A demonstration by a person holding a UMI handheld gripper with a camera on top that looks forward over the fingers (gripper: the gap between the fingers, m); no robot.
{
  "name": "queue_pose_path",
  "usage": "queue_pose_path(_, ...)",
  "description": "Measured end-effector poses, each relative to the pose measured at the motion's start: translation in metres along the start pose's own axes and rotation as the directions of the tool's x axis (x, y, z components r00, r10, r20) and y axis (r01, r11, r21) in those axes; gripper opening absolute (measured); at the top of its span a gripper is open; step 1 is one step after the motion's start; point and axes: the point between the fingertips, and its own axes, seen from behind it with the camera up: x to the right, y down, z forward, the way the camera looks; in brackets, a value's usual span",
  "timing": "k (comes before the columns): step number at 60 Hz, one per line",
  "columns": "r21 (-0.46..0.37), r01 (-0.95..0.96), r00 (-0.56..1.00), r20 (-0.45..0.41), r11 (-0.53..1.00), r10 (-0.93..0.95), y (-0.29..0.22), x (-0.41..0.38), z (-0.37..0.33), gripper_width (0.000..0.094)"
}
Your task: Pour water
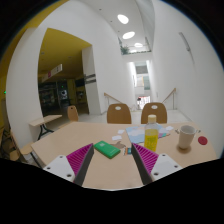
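A bottle (151, 136) of yellow liquid stands upright on the light wooden table (60, 140), just beyond the right finger. A white cup (186, 136) stands to the right of the bottle. My gripper (111, 160) is open and empty above the table's near part, its pink pads (79, 157) wide apart. A green flat box (106, 150) lies on the table between the fingers, ahead of them, apart from both. A small blue thing (127, 151) lies by the right finger.
A red thing (204, 141) sits at the table's right edge. White things (128, 134) lie beyond the green box. Two wooden chairs (119, 113) stand behind the table. Another table (45, 122) stands far left. A white hall lies beyond.
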Motion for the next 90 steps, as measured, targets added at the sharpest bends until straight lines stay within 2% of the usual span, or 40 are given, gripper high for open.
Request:
queue_pose_path(1, 0.003, 0.002, 1.000, -0.004, 1.000, -0.002, 0.011, -0.014, 0.008, 0.0822)
queue_pose_path(5, 0.008, 0.006, 1.000, -0.022, 1.000, -0.006, -0.001, 0.004, 0.003, 0.0821)
queue_pose_path(14, 0.010, -0.005, 0.999, -0.051, 1.000, 0.006, 0.004, 0.014, -0.001, 0.0821)
queue_pose_path(24, 0.024, -0.010, 0.991, -0.132, 1.000, 0.013, 0.008, 0.066, 0.010, 0.0815)
queue_pose_path(33, 0.018, -0.006, 0.979, -0.204, 1.000, 0.009, 0.007, 0.111, 0.047, 0.0817)
queue_pose_path(43, -0.022, 0.006, 0.975, -0.222, 1.000, -0.010, 0.017, 0.149, 0.119, 0.0812)
queue_pose_path(44, -0.021, 0.005, 0.974, -0.228, 1.000, -0.009, 0.020, 0.138, 0.108, 0.0811)
queue_pose_path(46, -0.020, -0.003, 0.976, -0.219, 1.000, -0.001, 0.019, 0.149, 0.137, 0.0801)
queue_pose_path(50, -0.018, -0.005, 0.981, -0.196, 1.000, 0.002, 0.018, 0.147, 0.153, 0.0736)
queue_pose_path(54, -0.019, 0.018, 0.981, -0.192, 1.000, -0.021, 0.019, 0.146, 0.166, 0.0502)
queue_pose_path(63, 0.007, 0.043, 0.971, -0.235, 0.999, -0.040, 0.020, 0.154, 0.171, 0.0329)
queue_pose_path(67, 0.029, 0.028, 0.962, -0.272, 0.999, -0.019, 0.018, 0.164, 0.171, 0.0306)
queue_pose_path(70, 0.034, -0.003, 0.970, -0.243, 0.999, 0.011, 0.018, 0.163, 0.172, 0.0305)
queue_pose_path(75, 0.045, -0.165, 0.971, -0.166, 0.985, 0.170, 0.011, 0.155, 0.170, 0.0304)
queue_pose_path(81, 0.134, -0.337, 0.932, -0.096, 0.932, 0.351, -0.025, 0.165, 0.156, 0.0305)
queue_pose_path(90, 0.223, -0.693, 0.712, 0.067, 0.685, 0.699, -0.071, 0.192, 0.124, 0.0303)
